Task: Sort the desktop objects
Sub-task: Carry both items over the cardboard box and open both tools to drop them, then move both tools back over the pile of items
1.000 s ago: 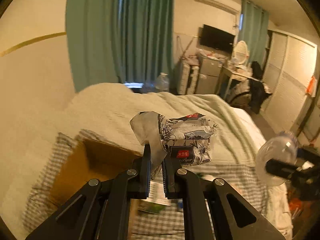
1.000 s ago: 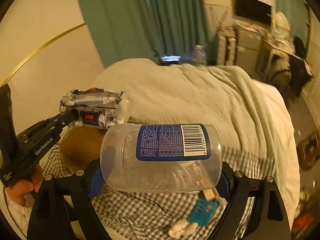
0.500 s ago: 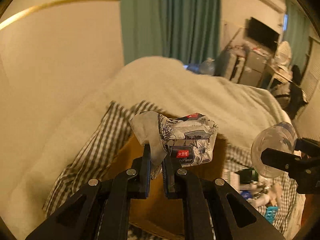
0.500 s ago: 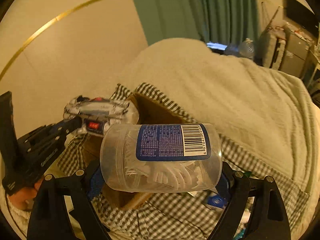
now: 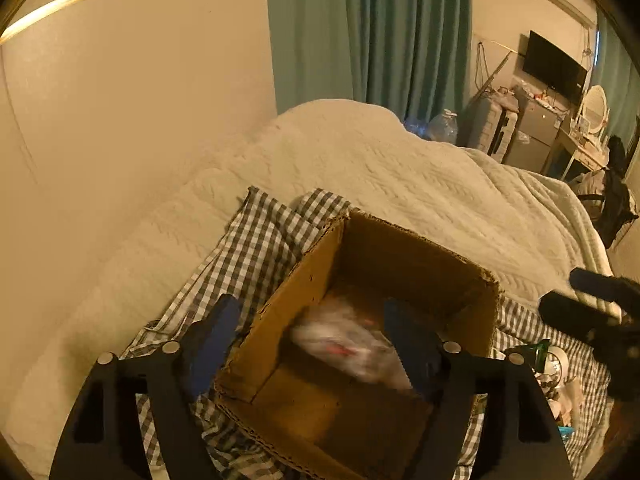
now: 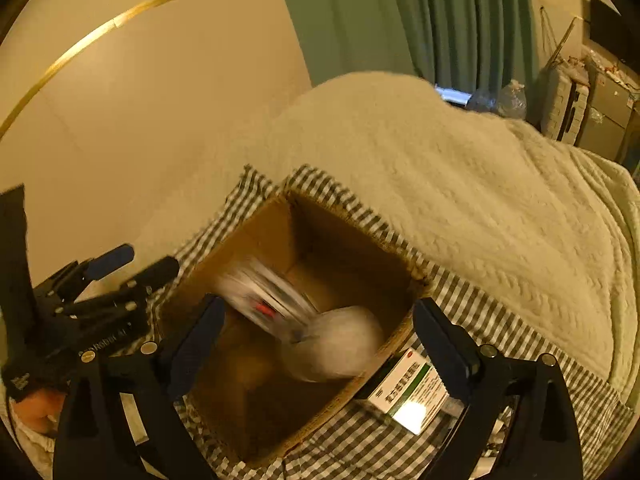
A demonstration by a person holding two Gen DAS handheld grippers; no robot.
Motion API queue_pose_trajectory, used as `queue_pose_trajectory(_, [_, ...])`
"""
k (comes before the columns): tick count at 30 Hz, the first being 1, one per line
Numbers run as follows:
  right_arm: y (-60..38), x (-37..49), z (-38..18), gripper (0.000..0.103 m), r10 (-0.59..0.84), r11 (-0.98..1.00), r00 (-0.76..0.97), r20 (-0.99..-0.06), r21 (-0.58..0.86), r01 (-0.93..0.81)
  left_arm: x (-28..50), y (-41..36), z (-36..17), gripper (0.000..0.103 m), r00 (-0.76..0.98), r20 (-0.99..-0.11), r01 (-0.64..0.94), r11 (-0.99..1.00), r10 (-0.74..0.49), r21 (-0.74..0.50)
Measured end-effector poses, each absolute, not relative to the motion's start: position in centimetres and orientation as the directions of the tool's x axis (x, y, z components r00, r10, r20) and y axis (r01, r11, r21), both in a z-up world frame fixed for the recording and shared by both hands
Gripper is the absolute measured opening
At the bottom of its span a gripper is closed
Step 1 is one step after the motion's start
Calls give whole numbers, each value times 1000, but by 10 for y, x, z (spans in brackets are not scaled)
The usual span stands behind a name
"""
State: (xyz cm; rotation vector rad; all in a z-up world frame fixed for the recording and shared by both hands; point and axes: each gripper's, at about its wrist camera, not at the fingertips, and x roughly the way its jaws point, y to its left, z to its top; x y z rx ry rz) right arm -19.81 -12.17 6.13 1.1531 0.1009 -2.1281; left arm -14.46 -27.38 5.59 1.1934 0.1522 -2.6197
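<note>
The tissue pack (image 5: 348, 344) is a blurred pale shape with a red mark inside the cardboard box (image 5: 408, 256), low centre of the left wrist frame; in the right wrist view it shows as a streak (image 6: 264, 296) just upper left of the clear plastic jar (image 6: 336, 344), also blurred inside the box. Both look to be dropping in. The pack is probably light, soft and crushable, best pinched by its loose wrapper end; the jar seems light, rigid and slick (its round wall would roll), so across the middle of the body is the safer hold.

The left tongs (image 5: 312, 340) stand wide apart and hold nothing, as do the right tongs (image 6: 320, 328).

The box sits on a checked cloth (image 5: 256, 240) over the white bed quilt (image 5: 400, 176). A green-and-white medicine carton (image 6: 408, 392) lies just beside the box, lower right of the right wrist frame, with more small items at the right edge of the left view.
</note>
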Motion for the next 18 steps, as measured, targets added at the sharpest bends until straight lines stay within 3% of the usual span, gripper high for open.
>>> queue_pose_trajectory(5, [-91,-203,78,96,-531,-789,-407,-743,258,558,-139,-256,64,83,-651,-741,248,-969,-167,1])
queue_pose_trajectory(13, [4,-200,99,96,-439,-871,-511,-739,211,443,-122,-173,83,100,-727,-678,124,-992,-106,23])
queue_pose_trajectory(18, [67,-190,100,96,-371,-910,-543,-754,178,374,-110,-107,68,102,-757,-651,38,-998,-56,42])
